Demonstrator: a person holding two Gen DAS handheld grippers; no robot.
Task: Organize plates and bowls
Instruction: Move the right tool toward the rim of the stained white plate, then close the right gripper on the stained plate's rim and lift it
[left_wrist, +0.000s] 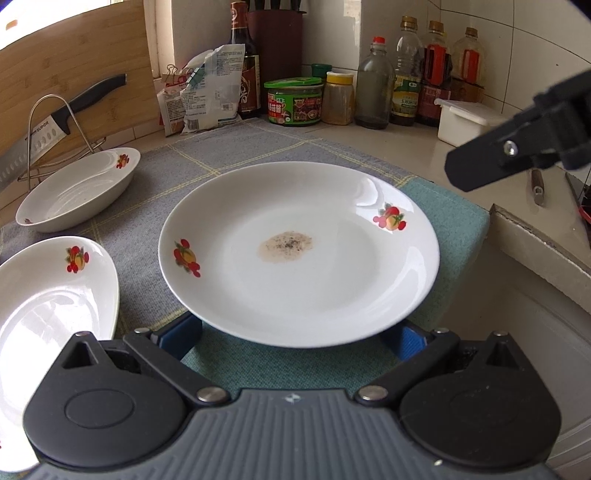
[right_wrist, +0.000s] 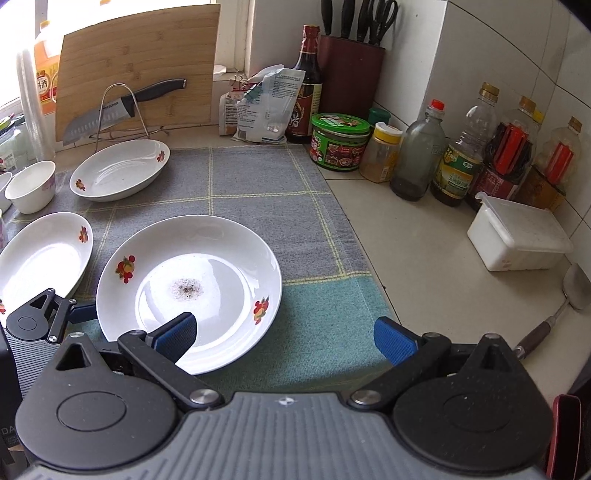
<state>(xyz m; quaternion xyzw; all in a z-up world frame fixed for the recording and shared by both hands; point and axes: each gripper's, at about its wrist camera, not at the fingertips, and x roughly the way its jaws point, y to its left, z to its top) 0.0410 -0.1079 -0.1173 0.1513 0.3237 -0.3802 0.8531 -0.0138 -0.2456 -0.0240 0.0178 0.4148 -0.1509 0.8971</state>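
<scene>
A round white plate (left_wrist: 299, 254) with fruit prints and a speckled stain lies on the cloth; it also shows in the right wrist view (right_wrist: 192, 288). My left gripper (left_wrist: 295, 338) is open, its blue fingers spread under the plate's near rim. My right gripper (right_wrist: 284, 338) is open and empty, its left finger (right_wrist: 173, 338) over the plate's near rim. Two oval white dishes lie to the left, one near (right_wrist: 40, 254) and one far (right_wrist: 120, 170). A small white bowl (right_wrist: 31, 186) stands at the far left.
A grey and teal cloth (right_wrist: 258, 199) covers the counter. Bottles and jars (right_wrist: 417, 158) line the back right wall, with a white box (right_wrist: 517, 238). A knife on a wire rack (right_wrist: 110, 114) leans at a cutting board. A spatula (right_wrist: 565, 295) lies right.
</scene>
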